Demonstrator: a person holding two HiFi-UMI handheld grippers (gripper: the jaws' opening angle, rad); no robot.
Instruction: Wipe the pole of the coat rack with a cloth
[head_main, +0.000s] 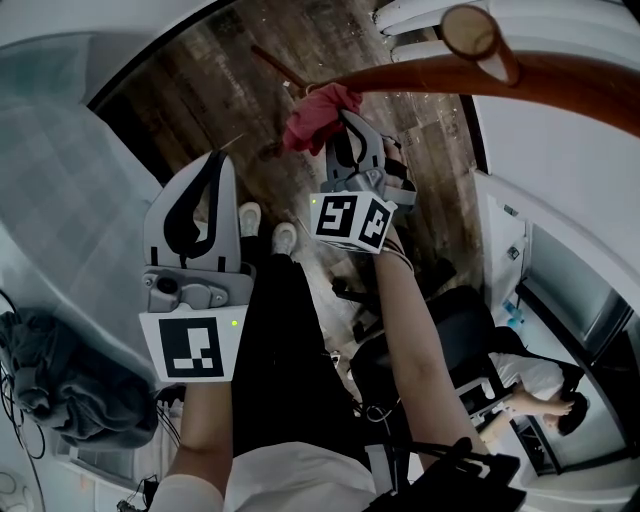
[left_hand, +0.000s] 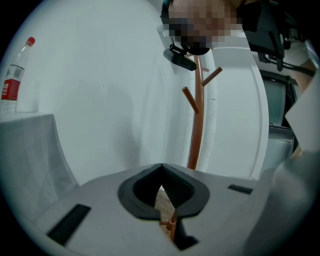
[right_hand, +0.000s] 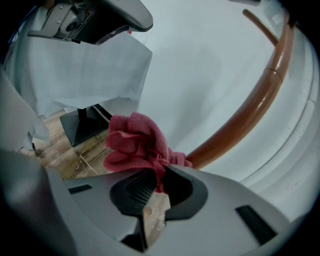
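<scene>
Right gripper (right_hand: 157, 182) pinches soft, light cloth (right_hand: 135, 142) by its bunched edge, beside stiff pole (right_hand: 250, 110). Left gripper (left_hand: 162, 192): 2 jaws closed, empty.

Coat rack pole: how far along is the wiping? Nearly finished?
Done: the red cloth is picked up, pinched in the right gripper. In hand: the cloth sits at the brown pole, seemingly touching it. Left: there is no telling how much is wiped, since the pole shows no clean or dirty marks. The left gripper is shut, empty and away from the pole.
</scene>
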